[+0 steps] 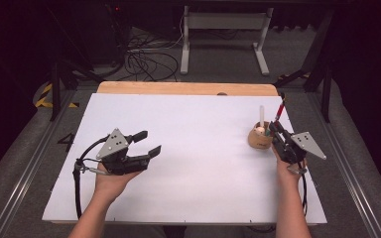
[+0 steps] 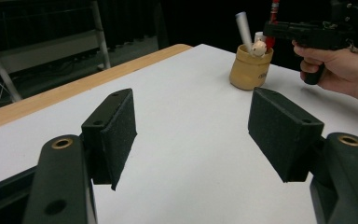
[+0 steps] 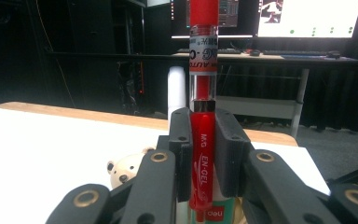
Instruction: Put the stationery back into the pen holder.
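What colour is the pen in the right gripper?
Red, with a clear middle section; the pen shows best in the right gripper view.

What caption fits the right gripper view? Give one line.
Right tool clamps an upright red gel pen above the wooden holder.

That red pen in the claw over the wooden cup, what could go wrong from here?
The right claw pinches the red pen upright above the wooden cup, which already holds a white stick and a bear-topped pen. Lowered carelessly, the pen may hit them, jam, or tip the cup.
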`<state>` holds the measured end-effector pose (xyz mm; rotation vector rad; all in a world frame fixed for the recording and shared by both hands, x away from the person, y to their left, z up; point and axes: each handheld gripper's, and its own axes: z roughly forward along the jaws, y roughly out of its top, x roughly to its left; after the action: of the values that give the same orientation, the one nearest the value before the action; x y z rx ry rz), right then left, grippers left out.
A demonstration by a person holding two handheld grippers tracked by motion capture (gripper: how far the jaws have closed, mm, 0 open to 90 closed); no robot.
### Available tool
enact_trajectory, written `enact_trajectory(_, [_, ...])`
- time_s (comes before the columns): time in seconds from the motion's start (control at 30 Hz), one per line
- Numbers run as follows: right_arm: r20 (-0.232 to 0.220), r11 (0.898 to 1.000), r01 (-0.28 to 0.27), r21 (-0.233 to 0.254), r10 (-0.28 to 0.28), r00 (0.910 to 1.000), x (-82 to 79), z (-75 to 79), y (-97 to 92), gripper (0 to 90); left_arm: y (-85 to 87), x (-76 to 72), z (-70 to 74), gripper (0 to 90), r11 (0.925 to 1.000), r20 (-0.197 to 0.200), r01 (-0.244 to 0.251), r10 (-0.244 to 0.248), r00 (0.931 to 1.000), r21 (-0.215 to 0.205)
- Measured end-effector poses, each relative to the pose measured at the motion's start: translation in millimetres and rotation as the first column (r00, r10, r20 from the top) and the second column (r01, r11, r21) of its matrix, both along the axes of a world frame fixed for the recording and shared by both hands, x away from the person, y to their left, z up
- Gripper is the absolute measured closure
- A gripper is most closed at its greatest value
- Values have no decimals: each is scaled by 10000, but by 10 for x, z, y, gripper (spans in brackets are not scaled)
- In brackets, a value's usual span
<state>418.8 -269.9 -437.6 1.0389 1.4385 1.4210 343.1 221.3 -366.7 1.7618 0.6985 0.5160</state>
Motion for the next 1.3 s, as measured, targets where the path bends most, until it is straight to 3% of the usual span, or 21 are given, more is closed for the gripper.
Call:
enact_trajectory(0.3, [356,9986,232,-469,-215,9991,34,-25,5,795,-4,-1,-23,330,10000,-37,-6,6,10000,-59])
enact_trajectory(0.63, [819,9867,243,-1607,-113,9966,51,-42,87,795,3,-6,-22,331,10000,-33,-37,37,10000,-86])
enact_trajectory(0.83, [1023,9893,212,-1446,-63,9947,24,-16,86,795,5,-10,-19,331,10000,-35,-35,34,10000,-87])
enact_trajectory(1.07, [828,9954,439,-852,-368,9959,-1,-14,-6,796,-1,-14,-15,331,10000,-40,-17,16,10000,-50])
enact_trajectory(1.3, [469,9955,602,-738,-568,9973,17,-55,-28,796,-13,-14,-17,331,10000,-52,7,-7,10000,-46])
